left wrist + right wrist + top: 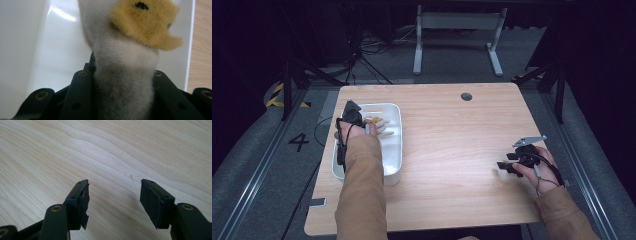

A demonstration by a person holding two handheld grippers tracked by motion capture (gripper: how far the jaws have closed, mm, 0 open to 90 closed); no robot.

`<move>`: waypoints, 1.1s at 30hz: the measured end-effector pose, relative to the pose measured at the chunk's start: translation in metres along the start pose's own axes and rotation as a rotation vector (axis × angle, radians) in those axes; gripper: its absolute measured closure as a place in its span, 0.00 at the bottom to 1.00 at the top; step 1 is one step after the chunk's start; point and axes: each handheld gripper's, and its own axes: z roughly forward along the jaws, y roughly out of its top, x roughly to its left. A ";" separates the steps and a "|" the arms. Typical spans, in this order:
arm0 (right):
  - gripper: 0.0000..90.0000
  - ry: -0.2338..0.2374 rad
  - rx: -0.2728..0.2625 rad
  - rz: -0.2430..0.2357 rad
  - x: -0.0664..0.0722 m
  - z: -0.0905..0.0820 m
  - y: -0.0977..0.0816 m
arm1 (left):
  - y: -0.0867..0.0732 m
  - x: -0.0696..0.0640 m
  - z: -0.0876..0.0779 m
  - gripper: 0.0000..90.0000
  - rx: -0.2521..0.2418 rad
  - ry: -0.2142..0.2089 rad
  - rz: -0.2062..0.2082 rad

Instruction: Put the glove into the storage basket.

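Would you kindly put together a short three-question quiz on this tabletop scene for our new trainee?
1. True or false: the left gripper is shut on the plush toy.
2. Over what does the person hold that toy? A) the bare table B) the white tray C) the floor
3. Fill in: the right gripper has its jaws ____, with nothing between them.

Key
1. True: in the left gripper view both jaws press the toy's pale grey body, below its yellow part.
2. B: the tray's white walls surround the toy, and in the high view the left hand is over the tray.
3. Open: in the right gripper view there is bare wood between the jaws.
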 end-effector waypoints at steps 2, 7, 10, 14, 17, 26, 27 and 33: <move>0.45 0.000 0.001 0.000 0.000 0.000 0.000 | -0.001 0.001 0.003 0.78 0.006 0.003 -0.005; 0.45 0.001 0.004 -0.004 -0.001 0.001 -0.001 | -0.002 0.003 0.009 0.77 0.028 0.031 0.013; 0.45 -0.001 0.008 -0.006 -0.002 0.002 -0.002 | -0.004 0.004 0.013 0.76 0.040 0.032 0.006; 0.45 -0.001 0.007 -0.006 -0.001 0.002 -0.002 | -0.006 0.004 0.019 0.76 0.055 0.033 0.003; 0.45 -0.002 0.008 -0.007 -0.001 0.002 -0.002 | -0.007 0.005 0.022 0.76 0.068 0.033 0.009; 0.45 -0.002 0.017 0.002 -0.003 0.004 -0.003 | -0.008 0.010 0.033 0.76 0.100 0.034 0.006; 0.45 -0.002 0.017 0.002 -0.003 0.004 -0.004 | -0.009 0.010 0.035 0.76 0.097 0.035 0.001; 0.45 0.001 0.019 0.001 -0.003 0.005 -0.004 | -0.011 0.011 0.042 0.75 0.114 0.039 0.004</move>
